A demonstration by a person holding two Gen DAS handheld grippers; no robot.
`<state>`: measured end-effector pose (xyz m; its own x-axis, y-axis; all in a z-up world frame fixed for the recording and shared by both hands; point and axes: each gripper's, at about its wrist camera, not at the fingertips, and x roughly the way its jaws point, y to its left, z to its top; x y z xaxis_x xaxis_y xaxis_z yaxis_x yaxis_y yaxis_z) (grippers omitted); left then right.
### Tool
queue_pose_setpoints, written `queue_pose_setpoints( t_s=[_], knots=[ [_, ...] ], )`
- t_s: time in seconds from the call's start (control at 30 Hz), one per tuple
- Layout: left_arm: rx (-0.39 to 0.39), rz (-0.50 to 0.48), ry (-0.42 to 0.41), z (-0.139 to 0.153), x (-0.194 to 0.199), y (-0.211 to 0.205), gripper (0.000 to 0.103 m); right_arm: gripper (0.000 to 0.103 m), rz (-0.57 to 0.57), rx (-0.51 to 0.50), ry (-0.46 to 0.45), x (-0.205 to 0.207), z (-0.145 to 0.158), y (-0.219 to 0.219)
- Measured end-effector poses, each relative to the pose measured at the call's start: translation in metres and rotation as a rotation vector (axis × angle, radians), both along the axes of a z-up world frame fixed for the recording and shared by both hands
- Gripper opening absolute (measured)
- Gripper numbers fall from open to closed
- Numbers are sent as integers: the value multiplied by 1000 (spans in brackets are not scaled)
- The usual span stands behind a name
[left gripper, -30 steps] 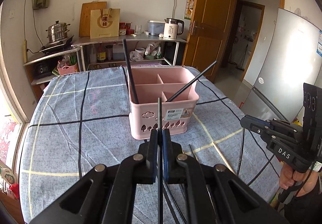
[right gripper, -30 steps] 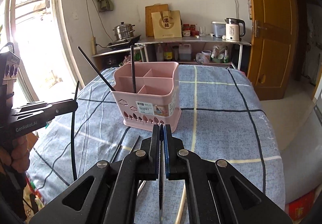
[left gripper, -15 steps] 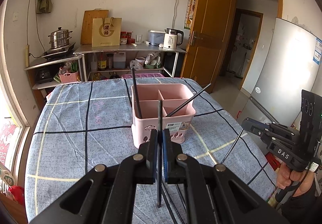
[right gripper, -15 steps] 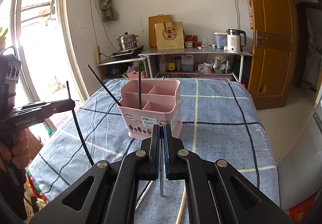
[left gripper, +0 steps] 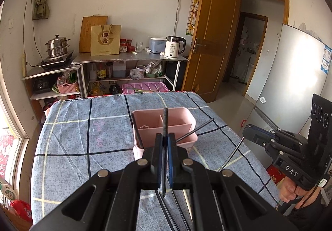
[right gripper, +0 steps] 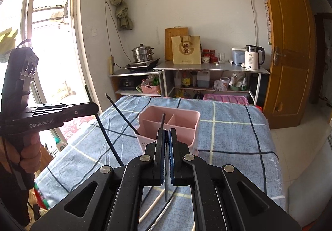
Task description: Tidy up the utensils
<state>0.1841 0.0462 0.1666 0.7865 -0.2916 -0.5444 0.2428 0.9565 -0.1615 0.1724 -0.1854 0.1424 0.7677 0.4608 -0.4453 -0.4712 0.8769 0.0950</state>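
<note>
A pink divided utensil basket [left gripper: 178, 121] [right gripper: 186, 116] stands on the blue checked tablecloth. Two black chopsticks lean in it, one on the left [left gripper: 138, 136] and one slanting right [left gripper: 199, 128]. My left gripper [left gripper: 165, 137] is shut on a black chopstick [left gripper: 165, 118] held upright above the table, level with the basket. It shows in the right wrist view [right gripper: 96, 107] with its chopstick [right gripper: 108, 141] slanting down. My right gripper [right gripper: 165, 134] is shut on another black chopstick [right gripper: 162, 119], seen from the left [left gripper: 245, 131] with its chopstick [left gripper: 231, 156].
More chopsticks lie on the cloth below the grippers, a pale wooden one [right gripper: 153, 204] and dark ones [left gripper: 178, 208]. Steel shelves [left gripper: 128, 58] with a kettle and pots stand behind the table. A fridge [left gripper: 290, 89] is on the right, a window [right gripper: 41, 44] on the left.
Both grippers have risen and drawn back from the basket, each carrying its chopstick. The basket now looks smaller and lower in both views.
</note>
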Motion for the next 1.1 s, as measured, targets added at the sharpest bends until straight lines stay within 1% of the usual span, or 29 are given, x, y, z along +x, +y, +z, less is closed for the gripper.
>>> queue_pose_setpoints(
  t_s=[0.23,0.43,0.53,0.63,0.77,0.9,1.1],
  knots=[
    [-4,1,-45,41,23,2,5,3,46,29,-51,18,32,21],
    [-10,8,-70,64,46,2,5,3,63,66,-75,40,50,34],
    [-12,15,-82,70,60,4,5,3,61,79,-82,53,55,39],
    [-18,23,-83,67,73,8,5,3,55,96,-76,66,56,43],
    [-34,25,-60,54,89,12,5,3,47,101,-59,83,51,48],
    [-41,18,-25,36,103,15,5,3,38,91,-30,97,36,51],
    [-46,10,46,11,119,17,5,3,31,64,44,116,9,52]
  ],
)
